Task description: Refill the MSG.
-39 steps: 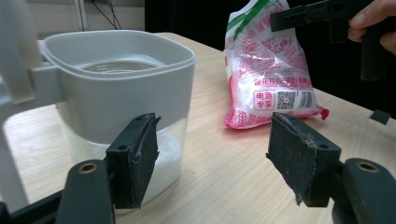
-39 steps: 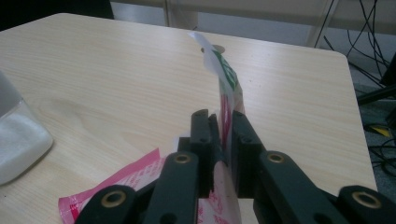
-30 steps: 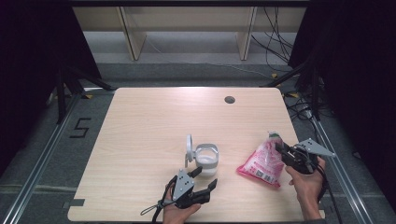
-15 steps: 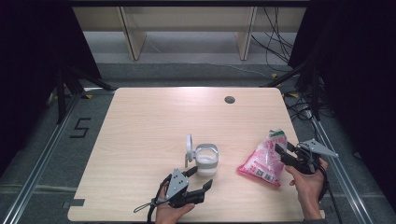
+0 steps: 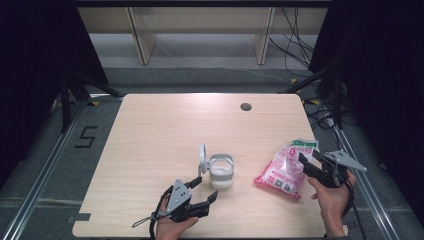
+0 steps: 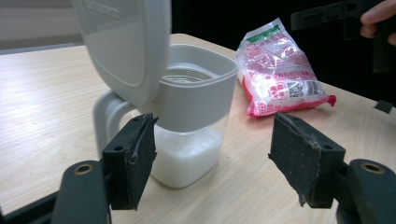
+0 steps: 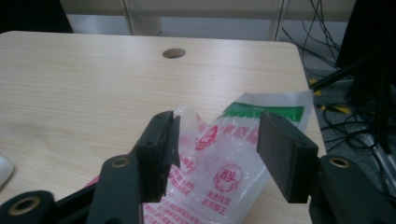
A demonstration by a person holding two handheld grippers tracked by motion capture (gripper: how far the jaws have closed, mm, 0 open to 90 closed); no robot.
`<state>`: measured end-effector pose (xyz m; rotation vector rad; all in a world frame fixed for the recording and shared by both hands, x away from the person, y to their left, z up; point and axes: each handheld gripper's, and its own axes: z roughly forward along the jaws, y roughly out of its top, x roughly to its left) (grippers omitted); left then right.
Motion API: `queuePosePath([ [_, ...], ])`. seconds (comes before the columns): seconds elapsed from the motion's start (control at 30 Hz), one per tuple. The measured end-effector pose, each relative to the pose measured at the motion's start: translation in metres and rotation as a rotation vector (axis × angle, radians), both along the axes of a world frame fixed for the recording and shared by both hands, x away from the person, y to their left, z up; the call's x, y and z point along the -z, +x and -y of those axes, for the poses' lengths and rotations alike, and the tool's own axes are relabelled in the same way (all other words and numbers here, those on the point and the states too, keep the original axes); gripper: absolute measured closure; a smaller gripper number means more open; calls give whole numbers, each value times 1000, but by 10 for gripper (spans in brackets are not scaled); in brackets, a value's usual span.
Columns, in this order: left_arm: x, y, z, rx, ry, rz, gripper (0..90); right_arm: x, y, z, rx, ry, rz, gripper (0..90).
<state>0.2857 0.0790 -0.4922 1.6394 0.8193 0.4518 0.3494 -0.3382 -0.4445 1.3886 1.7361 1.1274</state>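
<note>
Nearest the front edge of the surface point(image 5: 150, 150), the left hand-held gripper point(image 5: 202, 189) sits with its jaws spread wide and nothing between them; compared with a second ago it has drawn back a little toward that edge and to the left, so it now stands clear of the container point(image 5: 220, 171), whose handle and clear body show just beyond its pads in the left gripper view. That container point(image 6: 187, 121) stands upright near the middle of the front half of the surface, its hinged lid point(image 6: 123, 46) tipped up and open, with a layer of white granules in the bottom. Toward the front right corner, the right hand-held gripper point(image 5: 312, 167) has just been opening its jaws; they now stand apart on either side of the near end of the pink-and-white bag point(image 5: 286, 168), and the right gripper view shows the pads clear of the plastic, so the bag point(image 7: 224, 163) lies released, flat on the surface, well apart from the container. Read together, this looks like a letting-go on both sides: the bag is set down and the container left open, so either a re-grip of the bag or closing the lid seems the likely next concern. Farther off, a round hole point(image 5: 245, 106) sits near the far edge.
</note>
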Motion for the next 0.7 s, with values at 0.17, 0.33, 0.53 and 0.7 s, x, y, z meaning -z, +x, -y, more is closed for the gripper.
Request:
queuePosePath([
  [0.17,-1,1,-5,-1,10,8,305,-7,-5,-14,4,-6,12,459],
  [0.33,0,4,-9,3,17,22,307,-7,-5,-21,-43,-18,23,460],
  [0.53,-2,4,-18,-30,26,16,308,-7,-8,-30,-65,-1,9,457],
  [0.7,-2,5,-22,-48,19,7,312,-4,-8,-41,-128,-20,10,448],
])
